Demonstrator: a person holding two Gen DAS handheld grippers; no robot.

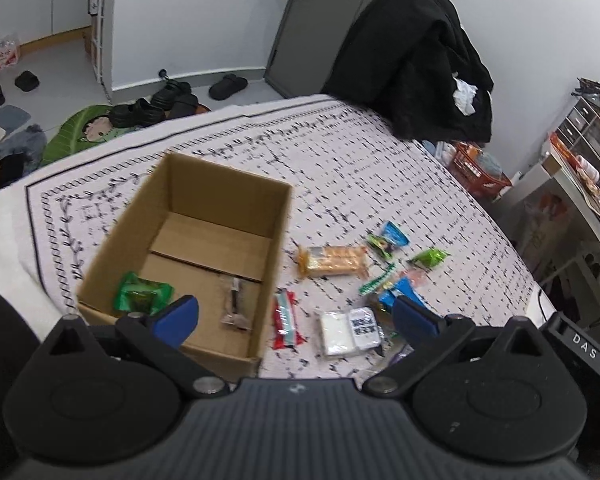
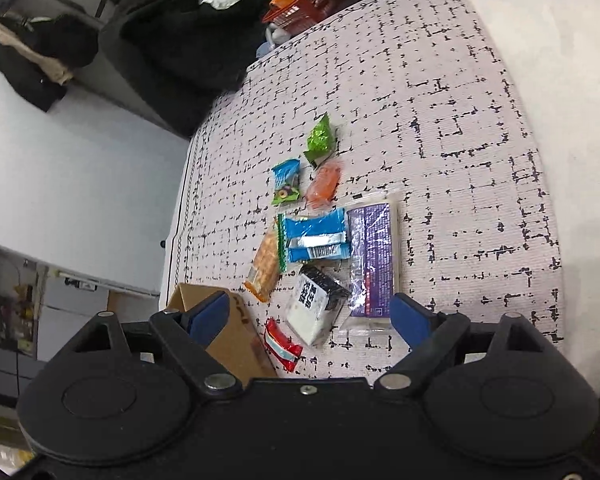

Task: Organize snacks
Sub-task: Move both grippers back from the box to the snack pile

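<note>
An open cardboard box (image 1: 204, 240) sits on the patterned cloth (image 1: 340, 152); inside lie a green packet (image 1: 142, 294) and a clear-wrapped dark snack (image 1: 234, 302). Right of the box lie a red packet (image 1: 286, 322), a white packet (image 1: 350, 330), an orange cracker pack (image 1: 332, 260) and small blue and green packets (image 1: 394, 236). My left gripper (image 1: 296, 320) hangs open over the box's near right corner, holding nothing. In the right wrist view my right gripper (image 2: 312, 318) is open above the white packet (image 2: 314, 306), red packet (image 2: 282, 344) and purple packet (image 2: 372, 260), gripping none of them.
A black coat (image 1: 420, 60) hangs on a chair at the table's far side. A red basket (image 1: 476, 168) stands on the floor to the right, shoes (image 1: 152, 108) on the floor behind. A blue wrapper (image 2: 316, 240), orange packet (image 2: 324, 184) and green packet (image 2: 320, 140) lie further out.
</note>
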